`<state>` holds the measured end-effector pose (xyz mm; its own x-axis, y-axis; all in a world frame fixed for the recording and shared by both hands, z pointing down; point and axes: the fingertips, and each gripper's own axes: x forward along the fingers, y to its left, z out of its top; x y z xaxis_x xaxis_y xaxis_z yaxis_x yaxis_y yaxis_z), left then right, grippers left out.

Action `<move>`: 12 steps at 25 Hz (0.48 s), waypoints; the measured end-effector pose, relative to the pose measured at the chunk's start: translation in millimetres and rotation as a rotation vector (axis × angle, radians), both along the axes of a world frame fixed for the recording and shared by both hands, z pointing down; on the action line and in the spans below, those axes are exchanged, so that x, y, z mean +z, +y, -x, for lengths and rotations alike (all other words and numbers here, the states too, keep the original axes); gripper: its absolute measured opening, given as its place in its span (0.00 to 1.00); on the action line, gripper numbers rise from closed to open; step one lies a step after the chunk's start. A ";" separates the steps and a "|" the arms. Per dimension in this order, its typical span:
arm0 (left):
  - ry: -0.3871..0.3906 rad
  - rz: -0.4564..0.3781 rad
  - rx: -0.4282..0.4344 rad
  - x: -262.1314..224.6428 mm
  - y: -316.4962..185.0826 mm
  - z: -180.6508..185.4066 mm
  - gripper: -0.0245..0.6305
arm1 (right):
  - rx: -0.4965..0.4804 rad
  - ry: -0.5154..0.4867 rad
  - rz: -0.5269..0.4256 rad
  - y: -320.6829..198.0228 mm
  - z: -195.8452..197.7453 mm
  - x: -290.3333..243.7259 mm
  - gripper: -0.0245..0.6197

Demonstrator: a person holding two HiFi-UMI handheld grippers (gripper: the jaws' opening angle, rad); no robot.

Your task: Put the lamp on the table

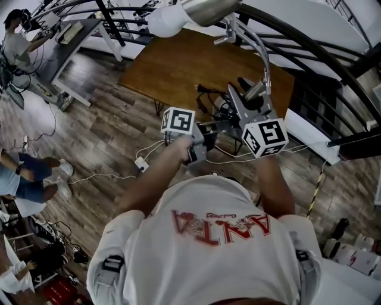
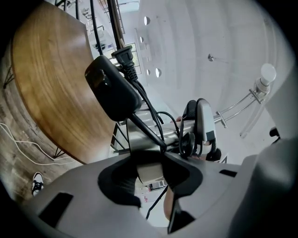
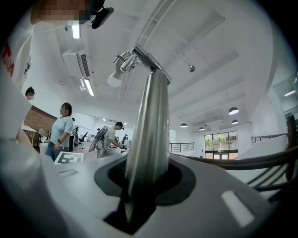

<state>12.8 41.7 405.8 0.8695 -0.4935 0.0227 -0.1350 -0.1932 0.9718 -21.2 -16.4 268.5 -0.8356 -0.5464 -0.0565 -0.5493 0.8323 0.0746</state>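
Observation:
I hold a silver desk lamp in the air over the floor, in front of the round wooden table (image 1: 172,68). Its metal shade (image 1: 205,9) and white bulb (image 1: 165,21) reach toward the head camera on a curved neck (image 1: 262,56). My right gripper (image 1: 243,101) is shut on the lamp's silver stem (image 3: 148,125), which rises between its jaws. My left gripper (image 1: 201,142) is shut on the lamp's silver base (image 2: 148,139). The lamp's black power adapter (image 2: 111,92) and its cord (image 2: 153,109) hang loose by the base, over the table's edge.
A curved black railing (image 1: 309,41) runs behind and to the right of the table. White cables and a plug block (image 1: 141,163) lie on the wood floor. People stand at the left near a grey desk (image 1: 71,44). White bottles (image 1: 348,253) stand at the lower right.

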 end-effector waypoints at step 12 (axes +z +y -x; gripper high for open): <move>-0.003 0.026 0.038 23.4 -96.1 -56.3 0.26 | 0.035 0.016 0.012 -99.2 -56.4 22.1 0.22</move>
